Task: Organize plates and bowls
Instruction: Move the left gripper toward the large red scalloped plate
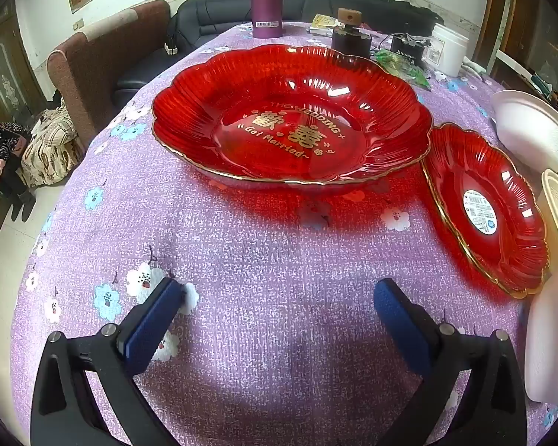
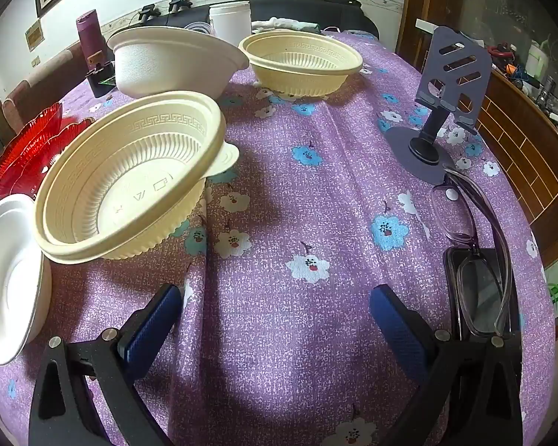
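A large red scalloped plate (image 1: pixel 292 119) with gold lettering sits mid-table in the left wrist view. A smaller red plate (image 1: pixel 487 208) lies to its right. My left gripper (image 1: pixel 279 293) is open over bare cloth in front of them. In the right wrist view a cream ribbed bowl (image 2: pixel 130 178) leans tilted at left, a second cream bowl (image 2: pixel 301 63) stands at the back, and a white bowl (image 2: pixel 171 61) stands between them. A shallow white bowl (image 2: pixel 7 275) lies at the left edge. My right gripper (image 2: pixel 275 293) is open, nothing between its fingers.
A purple flowered cloth (image 2: pixel 297 204) covers the table. A grey phone stand (image 2: pixel 442 100), glasses (image 2: pixel 476 260) and a dark phone lie at right. A purple flask (image 1: pixel 267 0), a white jar (image 1: pixel 448 50) and small clutter stand at the back. Sofa and chair stand beyond the left edge.
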Demonstrator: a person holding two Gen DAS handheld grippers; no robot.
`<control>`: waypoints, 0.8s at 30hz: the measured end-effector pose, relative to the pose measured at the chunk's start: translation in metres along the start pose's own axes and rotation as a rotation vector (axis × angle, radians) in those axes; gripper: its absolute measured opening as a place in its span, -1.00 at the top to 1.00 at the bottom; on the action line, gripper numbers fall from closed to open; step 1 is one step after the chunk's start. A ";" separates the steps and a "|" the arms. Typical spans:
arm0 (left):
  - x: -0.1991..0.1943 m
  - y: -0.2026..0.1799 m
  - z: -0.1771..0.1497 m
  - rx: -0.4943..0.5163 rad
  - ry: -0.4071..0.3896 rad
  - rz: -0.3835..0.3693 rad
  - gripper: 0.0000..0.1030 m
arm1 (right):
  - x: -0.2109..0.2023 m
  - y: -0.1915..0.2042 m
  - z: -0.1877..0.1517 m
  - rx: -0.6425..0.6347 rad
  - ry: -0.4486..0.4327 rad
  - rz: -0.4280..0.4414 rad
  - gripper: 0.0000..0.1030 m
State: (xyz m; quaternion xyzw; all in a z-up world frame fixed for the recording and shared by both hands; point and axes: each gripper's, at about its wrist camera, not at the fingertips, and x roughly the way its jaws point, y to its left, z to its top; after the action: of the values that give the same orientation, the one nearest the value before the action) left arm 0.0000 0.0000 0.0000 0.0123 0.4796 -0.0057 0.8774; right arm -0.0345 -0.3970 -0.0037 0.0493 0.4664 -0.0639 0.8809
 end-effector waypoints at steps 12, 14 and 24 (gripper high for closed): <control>-0.001 -0.001 0.002 -0.008 0.068 0.000 -1.00 | -0.001 0.001 -0.001 0.015 0.026 0.001 -0.99; -0.004 -0.002 -0.002 0.008 0.076 -0.010 -1.00 | -0.003 0.002 0.000 0.001 0.074 0.019 -0.99; -0.031 -0.002 -0.029 -0.005 0.064 -0.033 -1.00 | -0.039 0.004 -0.013 0.044 0.099 0.164 -0.74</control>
State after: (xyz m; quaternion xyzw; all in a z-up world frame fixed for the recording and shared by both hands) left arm -0.0406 -0.0014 0.0102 0.0025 0.5076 -0.0188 0.8614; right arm -0.0668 -0.3887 0.0216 0.1097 0.5024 0.0006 0.8576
